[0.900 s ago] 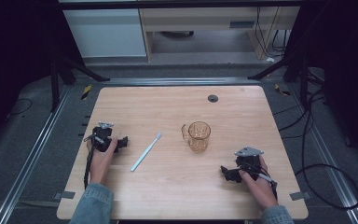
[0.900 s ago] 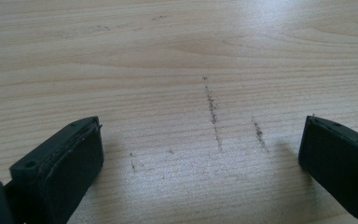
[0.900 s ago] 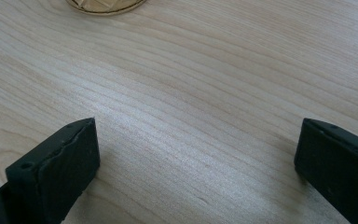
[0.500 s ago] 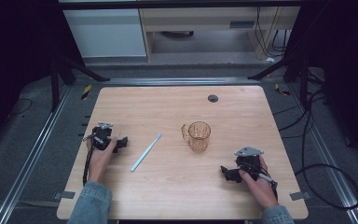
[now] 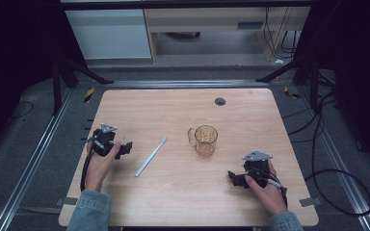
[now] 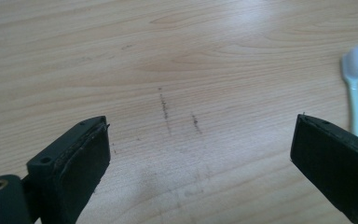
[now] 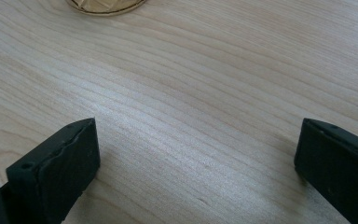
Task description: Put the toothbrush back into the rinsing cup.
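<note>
Toothbrush (image 5: 151,157) flat near left gripper (image 5: 124,148); jaws wide.

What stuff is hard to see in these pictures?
- Toothbrush: in the left gripper view its head is blurred, and the right jaw of the left claw covers its lower handle.
- Cup: in the right gripper view the top edge cuts off all but its base.
- Small dark disc: too small in the high view to identify.
</note>
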### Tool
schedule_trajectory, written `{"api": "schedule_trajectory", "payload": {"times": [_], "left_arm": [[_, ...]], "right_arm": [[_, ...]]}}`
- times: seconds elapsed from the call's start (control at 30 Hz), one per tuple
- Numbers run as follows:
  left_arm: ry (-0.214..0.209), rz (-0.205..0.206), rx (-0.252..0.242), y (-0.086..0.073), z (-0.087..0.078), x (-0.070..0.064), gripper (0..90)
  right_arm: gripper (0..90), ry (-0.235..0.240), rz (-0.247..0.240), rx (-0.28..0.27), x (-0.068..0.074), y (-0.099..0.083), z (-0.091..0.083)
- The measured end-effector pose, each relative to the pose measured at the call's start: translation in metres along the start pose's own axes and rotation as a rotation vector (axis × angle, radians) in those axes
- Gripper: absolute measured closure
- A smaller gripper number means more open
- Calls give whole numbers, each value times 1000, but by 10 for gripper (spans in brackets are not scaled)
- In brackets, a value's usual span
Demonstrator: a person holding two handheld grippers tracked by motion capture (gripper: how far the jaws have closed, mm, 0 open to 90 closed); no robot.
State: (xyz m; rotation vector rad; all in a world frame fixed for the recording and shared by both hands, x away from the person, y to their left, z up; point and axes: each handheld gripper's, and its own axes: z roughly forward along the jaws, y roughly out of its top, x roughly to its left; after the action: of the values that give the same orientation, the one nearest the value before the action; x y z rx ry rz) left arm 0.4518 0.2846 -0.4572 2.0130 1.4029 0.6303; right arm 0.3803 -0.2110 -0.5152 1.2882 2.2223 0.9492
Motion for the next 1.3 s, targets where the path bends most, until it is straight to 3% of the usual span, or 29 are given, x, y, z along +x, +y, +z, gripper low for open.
{"api": "schedule_trajectory", "payload": {"times": [0.13, 0.23, 0.3, 0.33, 0.43, 0.53, 0.6, 0.63, 0.77, 0.93, 1.13, 1.17, 1.3], "left_arm": [[-10, 42, 13, 8, -15, -12, 41], [-16, 121, 15, 13, -23, -24, 89], [-9, 174, 45, 14, -25, -31, 101], [-9, 174, 45, 14, -25, -31, 101], [-1, 218, 110, 13, -28, -40, 101], [-18, 212, 136, 13, -29, -43, 101], [-11, 219, 163, 15, -29, -44, 98], [13, 222, 188, 18, -29, -45, 100], [0, 226, 232, 25, -29, -47, 102], [-3, 250, 243, 35, -31, -52, 115], [-37, 264, 250, 43, -28, -62, 124], [-67, 258, 253, 45, -26, -66, 130], [-77, 275, 283, 49, -19, -74, 154]], "right_arm": [[7, -8, 14, -2, 1, 0, 0], [7, -15, 13, -3, 1, 0, 0], [7, -15, 14, -3, 1, 0, 0], [7, -15, 14, -3, 1, 0, 0], [7, -14, 15, -2, 1, 0, 0], [7, -15, 14, -3, 1, 0, 0], [7, -11, 22, 0, 2, 0, 0], [7, -11, 22, 0, 2, 0, 0], [7, -13, 15, -1, 2, 0, 0], [7, -13, 14, -2, 1, 0, 0], [7, -15, 13, -1, 1, 0, 0], [7, -14, 14, -2, 1, 0, 0], [7, -14, 13, -3, 1, 0, 0]]}}
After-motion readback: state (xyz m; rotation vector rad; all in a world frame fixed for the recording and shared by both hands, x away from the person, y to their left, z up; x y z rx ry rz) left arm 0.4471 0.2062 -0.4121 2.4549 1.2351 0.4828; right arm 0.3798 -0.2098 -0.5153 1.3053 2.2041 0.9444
